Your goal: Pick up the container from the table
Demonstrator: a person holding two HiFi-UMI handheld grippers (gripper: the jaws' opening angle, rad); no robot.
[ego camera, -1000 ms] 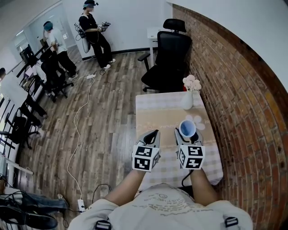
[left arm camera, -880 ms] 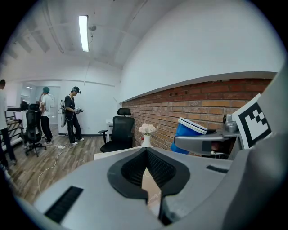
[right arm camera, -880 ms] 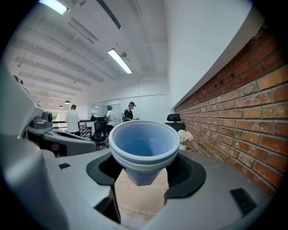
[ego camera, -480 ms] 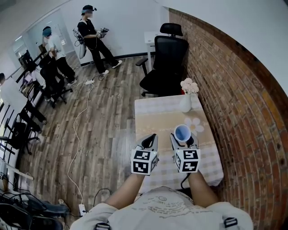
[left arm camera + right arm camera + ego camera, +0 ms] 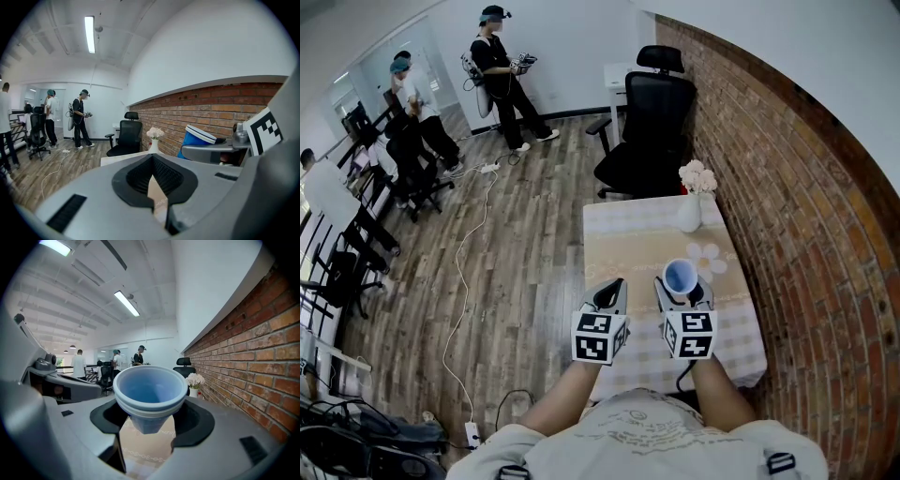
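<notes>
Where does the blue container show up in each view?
Head view: container right of centre, held in the right gripper.
Left gripper view: container at the right, over the grey gripper body.
Right gripper view: container dead centre, between the jaws.
Shared landmark: the white vase of flowers.

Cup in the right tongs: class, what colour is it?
The cup is blue with a pale rim, clearest in the right gripper view.

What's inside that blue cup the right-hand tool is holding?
The blue plastic cup, gripped by the right tool, shows only bare blue inner wall, no contents. Its near rim hides the very bottom in the right gripper view.
</notes>
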